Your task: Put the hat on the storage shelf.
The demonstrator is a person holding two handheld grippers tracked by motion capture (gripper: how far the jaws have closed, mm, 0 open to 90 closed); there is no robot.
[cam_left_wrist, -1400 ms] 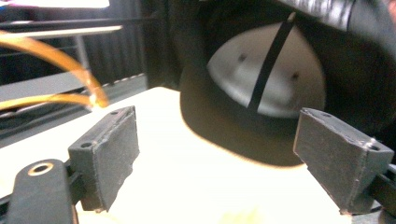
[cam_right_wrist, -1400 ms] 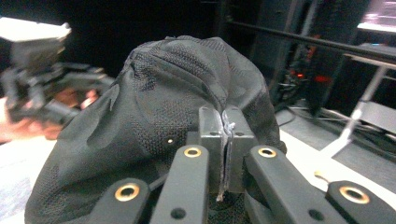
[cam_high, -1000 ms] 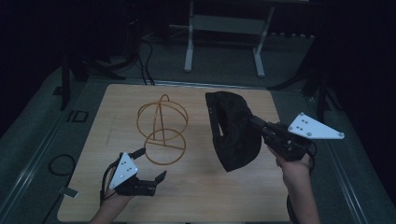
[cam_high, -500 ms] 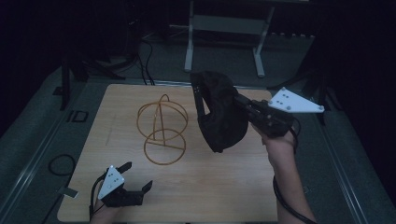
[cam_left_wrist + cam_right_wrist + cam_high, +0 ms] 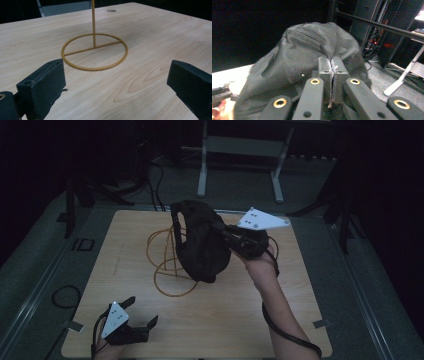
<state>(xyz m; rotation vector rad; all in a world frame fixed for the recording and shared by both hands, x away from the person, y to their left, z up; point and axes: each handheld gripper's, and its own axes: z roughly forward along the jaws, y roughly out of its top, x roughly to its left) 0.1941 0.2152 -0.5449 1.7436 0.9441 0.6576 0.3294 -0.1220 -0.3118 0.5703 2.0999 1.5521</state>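
Nearest the person, at about seven o'clock on the desk point(image 5: 220, 320), the left hand-held gripper point(image 5: 134, 317) sits low by the front edge, its jaws spread wide with nothing between them; in the left gripper view the two black jaws stand well apart over bare wood, pointing toward the stand's ring base. Farther in, near the desk's middle, the gold wire stand point(image 5: 167, 265) rests on that flat ring, crossed by a bar from which a thin post rises point(image 5: 94, 51); its upper loops curve up behind the cap. At about two o'clock from the stand's base, the right hand-held gripper point(image 5: 231, 240) is held up above the desk by a raised forearm, the grey plate on top. It is clenched on the black cap point(image 5: 200, 242), which hangs from it beside and partly in front of the stand's upper loops; whether the cap touches the wire I cannot tell. In the right gripper view the jaws are pressed together on a fold of the mesh fabric point(image 5: 312, 57). Beyond the desk, a metal frame point(image 5: 240, 165) stands on the dark floor.
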